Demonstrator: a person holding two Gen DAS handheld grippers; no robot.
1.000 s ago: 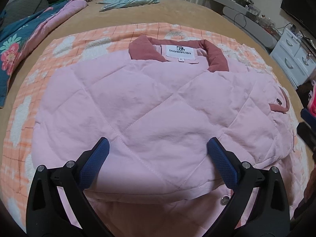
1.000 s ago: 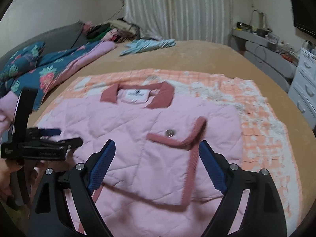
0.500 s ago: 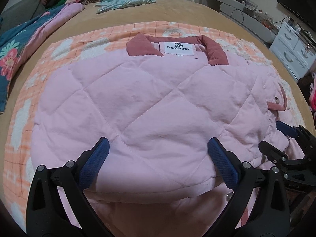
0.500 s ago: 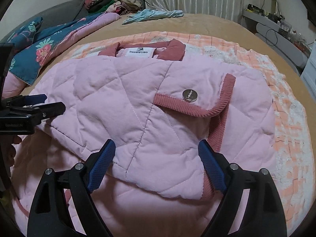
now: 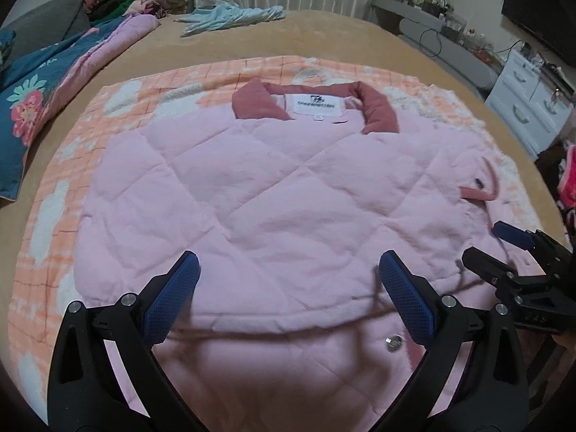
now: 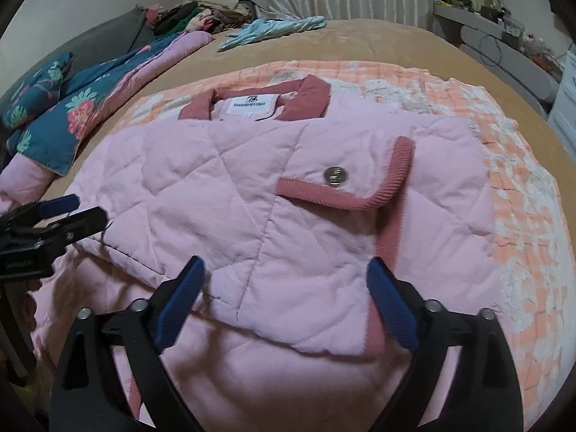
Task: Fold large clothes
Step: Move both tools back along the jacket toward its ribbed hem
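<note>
A pink quilted jacket [image 5: 273,194] with a dark rose collar [image 5: 378,111] lies folded on an orange checked blanket [image 5: 72,165] on the bed. It also shows in the right wrist view [image 6: 273,208], with a rose-trimmed pocket flap and a silver snap [image 6: 336,176]. My left gripper [image 5: 288,288] is open and empty, over the jacket's near folded edge. My right gripper [image 6: 284,295] is open and empty, over the near edge at the pocket side. Each gripper shows in the other's view, the right one [image 5: 504,252] and the left one [image 6: 64,216].
A floral blue quilt [image 6: 64,108] and piled clothes [image 6: 205,14] lie at the far left. A light blue garment [image 5: 230,18] lies at the far side of the tan bed. White drawers [image 5: 532,108] and a shelf with cables stand to the right.
Both grippers have drawn back a little from the jacket and stay open. The jacket lies still. The right gripper has come into the left wrist view.
</note>
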